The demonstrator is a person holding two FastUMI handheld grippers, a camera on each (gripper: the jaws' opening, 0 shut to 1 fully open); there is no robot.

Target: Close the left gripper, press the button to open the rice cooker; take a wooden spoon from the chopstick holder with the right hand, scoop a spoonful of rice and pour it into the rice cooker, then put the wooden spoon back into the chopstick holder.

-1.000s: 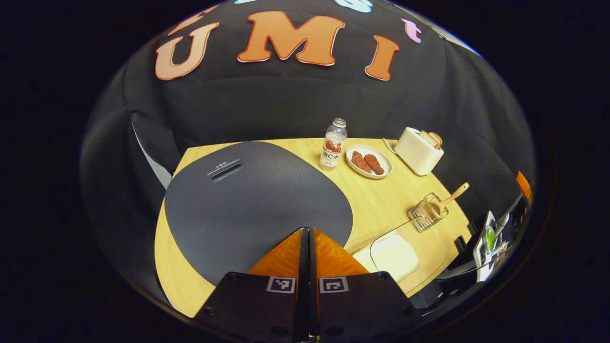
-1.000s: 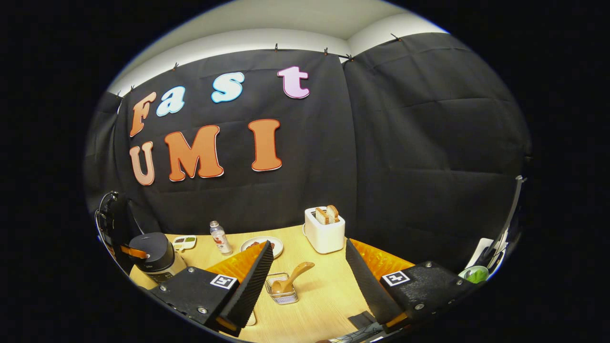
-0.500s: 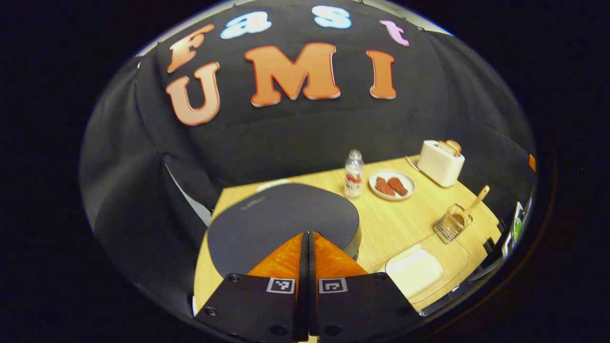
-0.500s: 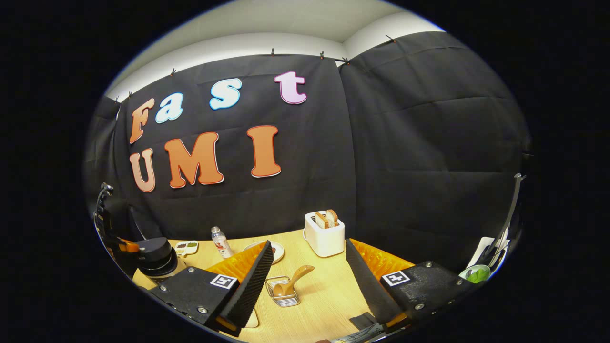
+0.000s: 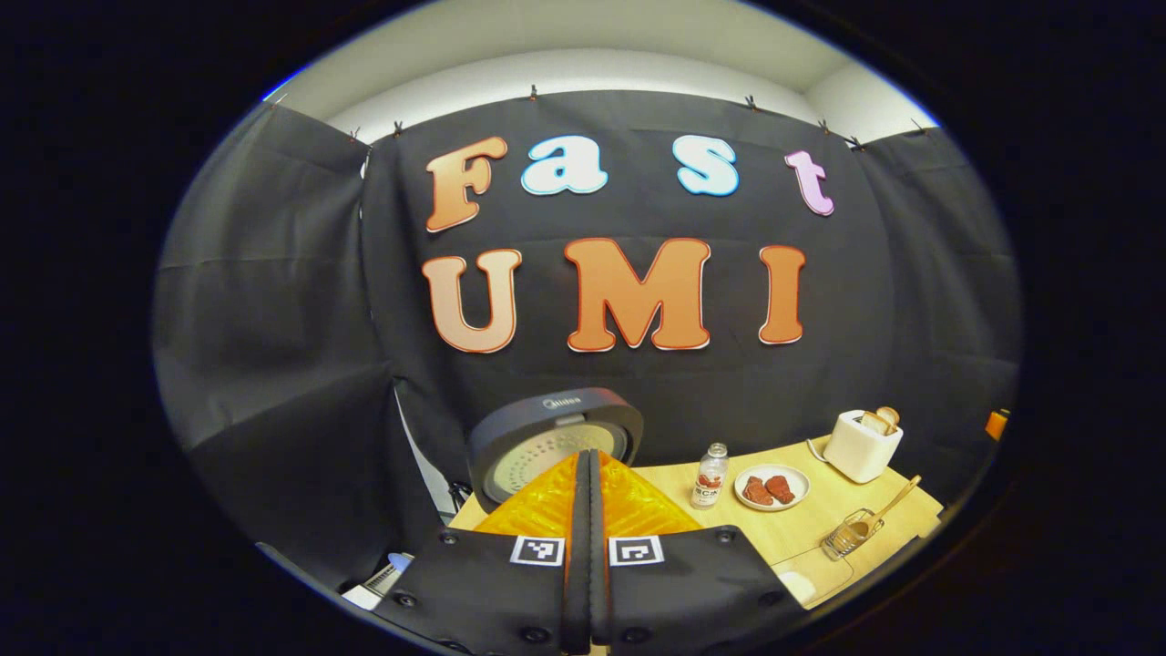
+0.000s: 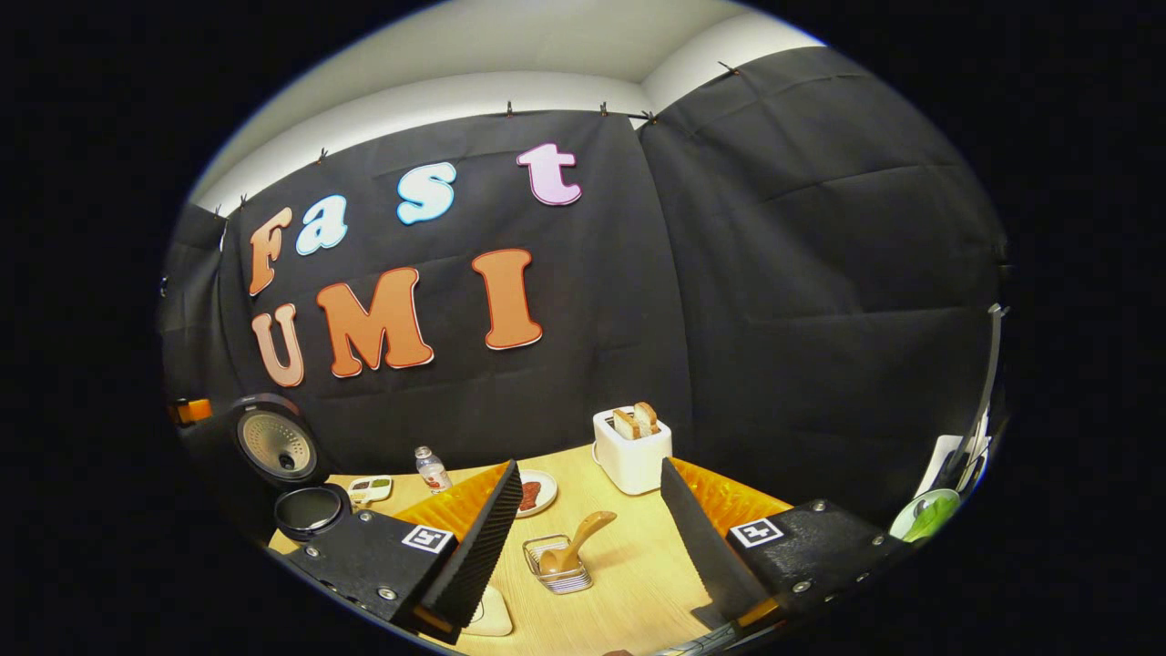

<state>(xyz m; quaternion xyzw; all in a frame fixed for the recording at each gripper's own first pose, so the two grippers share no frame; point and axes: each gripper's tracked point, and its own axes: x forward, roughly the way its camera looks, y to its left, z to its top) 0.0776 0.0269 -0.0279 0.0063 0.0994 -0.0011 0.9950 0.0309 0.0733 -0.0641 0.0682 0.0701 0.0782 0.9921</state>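
Note:
The dark rice cooker [image 6: 305, 512] stands open at the table's left end, its lid [image 6: 273, 444] raised upright and showing its pale inner plate. In the left gripper view that lid [image 5: 556, 437] rises just beyond my left gripper [image 5: 588, 456], which is shut with nothing between its fingers. The wooden spoon [image 6: 578, 542] leans in the wire chopstick holder [image 6: 557, 569] on the table, right between and below the fingers of my right gripper [image 6: 590, 466], which is open and hovers short of it. In the left gripper view the spoon [image 5: 893, 506] and holder [image 5: 843, 542] sit at the far right.
A white toaster [image 6: 631, 446] with bread stands at the back. A plate [image 5: 772, 487] of red food and a small bottle [image 5: 710, 476] lie mid-table. A small dish [image 6: 369, 489] sits by the cooker. A clear container of rice [image 5: 811, 576] is near the front edge.
My shut left gripper has risen and drawn back from the cooker's lid. The lid, closed before, has swung up and stands open. My right gripper stays open and has barely moved.

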